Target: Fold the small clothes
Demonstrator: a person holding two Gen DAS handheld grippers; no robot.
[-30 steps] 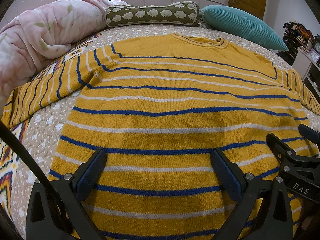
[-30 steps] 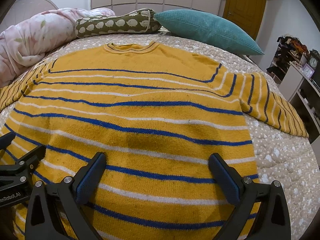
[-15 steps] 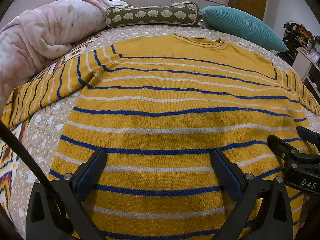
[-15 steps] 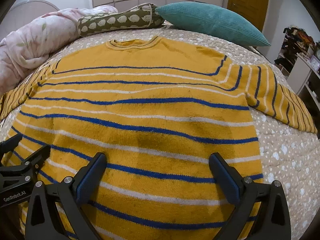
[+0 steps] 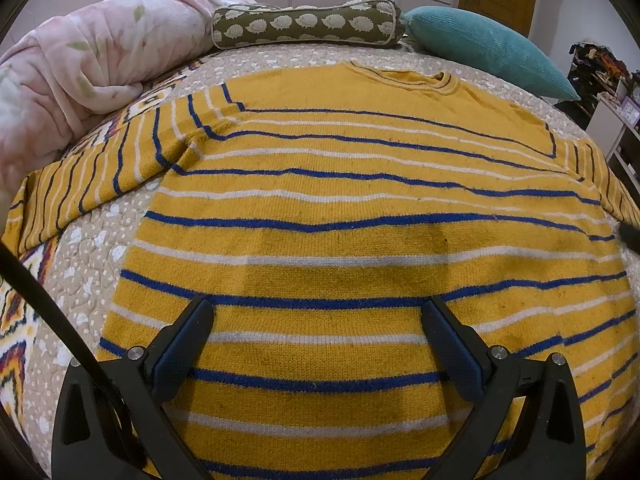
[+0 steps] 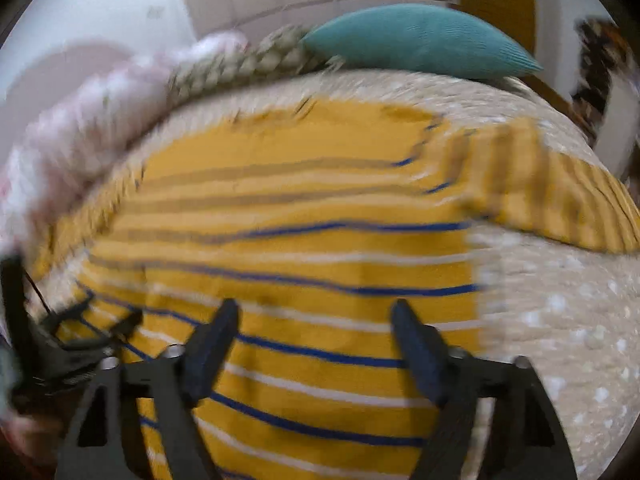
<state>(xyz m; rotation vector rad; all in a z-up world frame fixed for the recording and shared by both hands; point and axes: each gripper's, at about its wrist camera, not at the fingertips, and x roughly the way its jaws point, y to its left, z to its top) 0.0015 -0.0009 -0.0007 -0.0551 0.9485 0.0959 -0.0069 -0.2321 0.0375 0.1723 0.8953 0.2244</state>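
A yellow sweater (image 5: 360, 208) with blue and white stripes lies flat on the bed, neck away from me, both sleeves spread out. My left gripper (image 5: 318, 340) is open and empty, just above the sweater's lower body. My right gripper (image 6: 314, 344) is open and empty above the sweater's lower right part (image 6: 320, 264), close to its right side edge; this view is blurred by motion. The sweater's right sleeve (image 6: 552, 192) lies out to the right. The left gripper shows at the right wrist view's left edge (image 6: 76, 336).
The beige dotted bedspread (image 6: 560, 300) shows right of the sweater. A pink quilt (image 5: 80, 68) is bunched at the far left. An olive bolster (image 5: 308, 24) and a teal pillow (image 5: 488, 48) lie at the head of the bed. Shelves with clutter (image 5: 600, 72) stand at the right.
My right gripper has swung quickly to the right and up, leaving the left wrist view except for a tip at its edge. Its fingers stand a little closer together. The left gripper barely moved.
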